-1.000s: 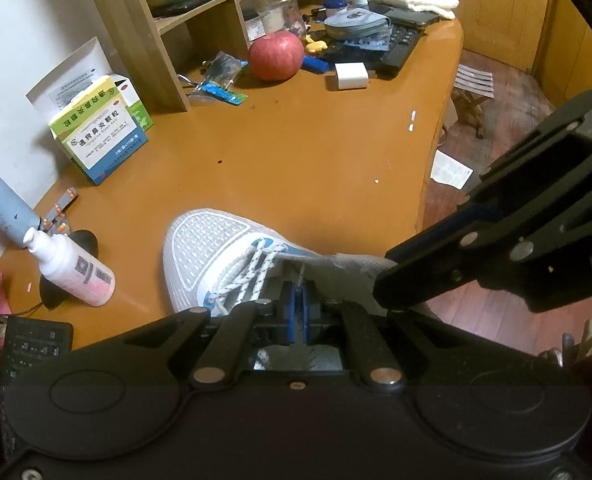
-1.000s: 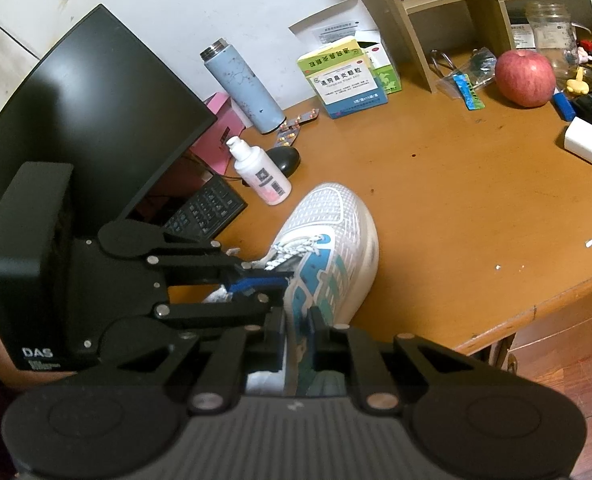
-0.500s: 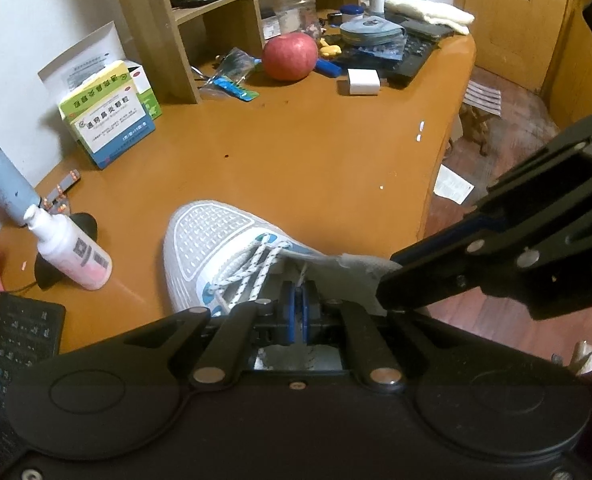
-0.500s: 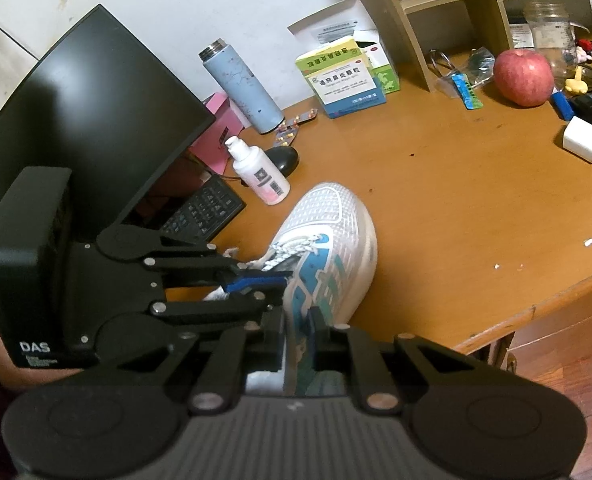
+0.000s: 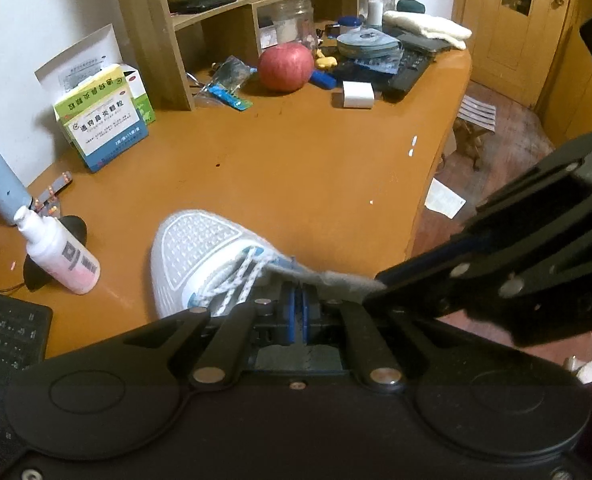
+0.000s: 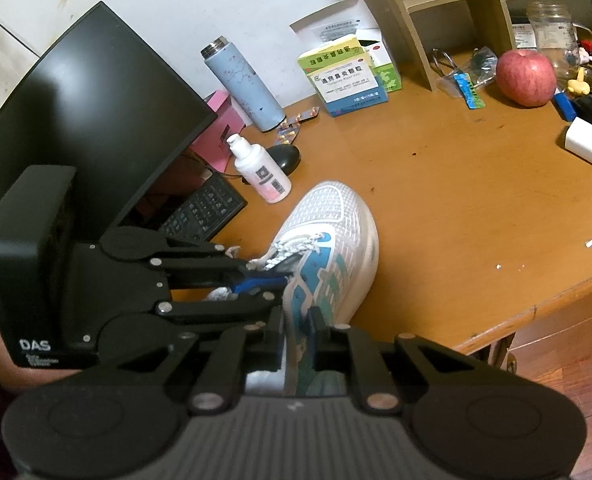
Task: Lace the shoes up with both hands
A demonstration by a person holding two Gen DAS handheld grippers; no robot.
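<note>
- Left wrist view: the left claw (image 5: 296,316) was closed, its blue pads pressed together right at the throat of the white mesh running shoe with blue side stripes (image 5: 199,252); whether it pinched the white speckled lace (image 5: 239,280) could not be told. The shoe lay on the orange wooden counter (image 5: 296,168) just ahead of it.
- The right claw (image 5: 380,286) reached in from the right onto the shoe's grey collar, probably to steady it.
- Right wrist view: the right claw (image 6: 298,320) was clamped on the shoe's side wall (image 6: 308,292), apparently holding the shoe still while the left claw (image 6: 255,280) worked beside it at the tongue.

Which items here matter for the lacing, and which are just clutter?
Job: shoe, laces, left gripper, right gripper.
Clutter: apple, spray bottle, flask, medicine box, charger, keyboard, monitor.
</note>
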